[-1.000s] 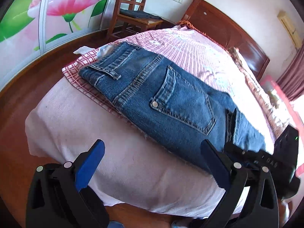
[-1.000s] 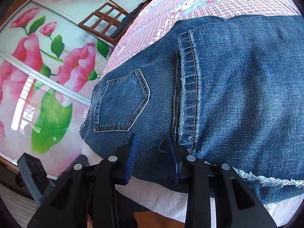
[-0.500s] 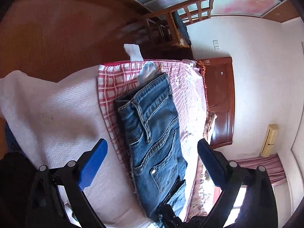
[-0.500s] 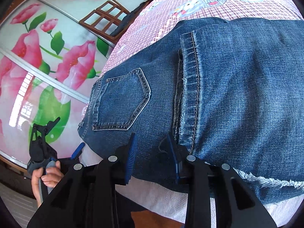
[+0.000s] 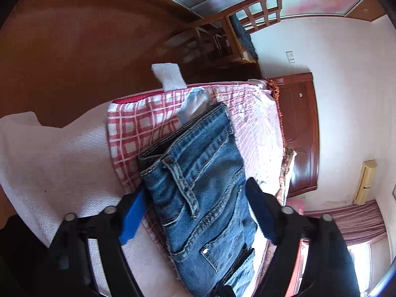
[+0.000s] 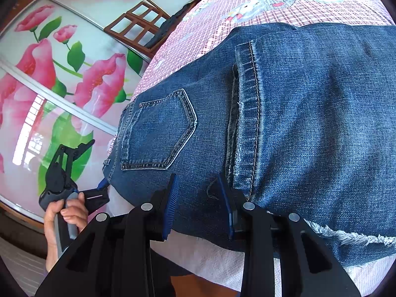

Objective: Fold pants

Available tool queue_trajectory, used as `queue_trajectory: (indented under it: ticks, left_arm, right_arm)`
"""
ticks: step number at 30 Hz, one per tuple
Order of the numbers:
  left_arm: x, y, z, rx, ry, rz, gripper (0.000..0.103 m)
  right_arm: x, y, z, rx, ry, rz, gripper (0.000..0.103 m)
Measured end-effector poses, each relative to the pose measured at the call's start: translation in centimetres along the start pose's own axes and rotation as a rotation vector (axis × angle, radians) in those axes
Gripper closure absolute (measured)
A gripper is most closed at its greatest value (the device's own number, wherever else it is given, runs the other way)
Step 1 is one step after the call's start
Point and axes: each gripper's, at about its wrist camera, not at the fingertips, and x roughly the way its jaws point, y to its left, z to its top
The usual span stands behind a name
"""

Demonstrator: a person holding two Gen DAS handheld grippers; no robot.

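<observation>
Denim first: the jeans (image 6: 297, 123) lie folded in a thick stack at the near edge of the bed (image 5: 61, 153), part on the red-checked sheet (image 5: 138, 128), frayed hem hanging close to the drop. The left gripper (image 5: 195, 212) is closing around the waistband end, blue pads either side but not yet pressing, so nothing is gripped there. The right gripper (image 6: 200, 203) sits half-open at the near edge of the stack; whether its pads pinch the cloth I cannot tell, since the fabric covers their tips. My worry: the left jaws catch only the top layer, and the stack peels apart or slides off the edge. Hidden: the underside layers, the legs' far end, and most of the person beyond a hand (image 6: 66, 212).
</observation>
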Motion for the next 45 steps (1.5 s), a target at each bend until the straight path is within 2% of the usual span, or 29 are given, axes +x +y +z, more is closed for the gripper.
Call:
queue_trajectory:
  ticks: [1,3,5,7,12,13,17,22,28,33,39,45]
  left_arm:
    - [0.3,-0.1,0.1,0.018,0.006,0.067,0.08]
    - [0.2,-0.2,0.1,0.051,-0.01,0.08,0.083]
    - [-0.4,-1.4,-0.3,0.115,-0.041,0.115,0.091]
    - [-1.6,-2.7,-0.7,0.171,-0.08,0.106,0.092]
    - [-3.1,-6.4,-1.3,0.29,-0.132,0.01,0.093]
    - [-3.3,-7.3,-1.5,0.322,-0.141,-0.001,0.093]
    - [-4.3,-10.7,-2.8,0.453,-0.161,-0.06,0.093]
    - [-5.7,-16.1,-7.1,0.695,-0.157,-0.138,0.093]
    - [-5.1,-22.0,-16.0,0.993,-0.057,-0.252,0.093]
    - [-2.5,-23.2,-22.4,1.127,0.085,-0.279,0.093]
    - [0.8,-21.6,-29.3,1.289,0.225,-0.21,0.093]
    - [5.0,-19.2,-35.5,1.48,0.283,-0.053,0.092]
  right_arm:
    - [-0.1,-0.1,0.0,-0.001,-0.001,0.002,0.072]
    - [-0.1,-0.4,-0.1,0.01,-0.004,0.012,0.072]
    - [-0.2,-0.6,-0.1,0.017,-0.003,0.02,0.072]
    - [-0.3,-0.8,-0.1,0.024,-0.004,0.026,0.072]
    - [-0.5,-1.4,0.0,0.066,-0.011,0.051,0.071]
    - [-0.7,-1.7,0.0,0.085,-0.01,0.067,0.069]
    - [-2.9,-2.9,0.2,0.214,-0.056,0.19,0.046]
    - [-8.6,-5.0,0.0,0.284,-0.151,0.239,0.044]
    - [-16.9,-10.3,-1.7,0.378,-0.286,0.233,0.043]
    - [-22.6,-14.7,-3.6,0.458,-0.4,0.204,0.042]
    - [-26.4,-18.2,-5.7,0.526,-0.476,0.153,0.042]
    - [-26.8,-19.6,-6.7,0.574,-0.486,0.131,0.042]
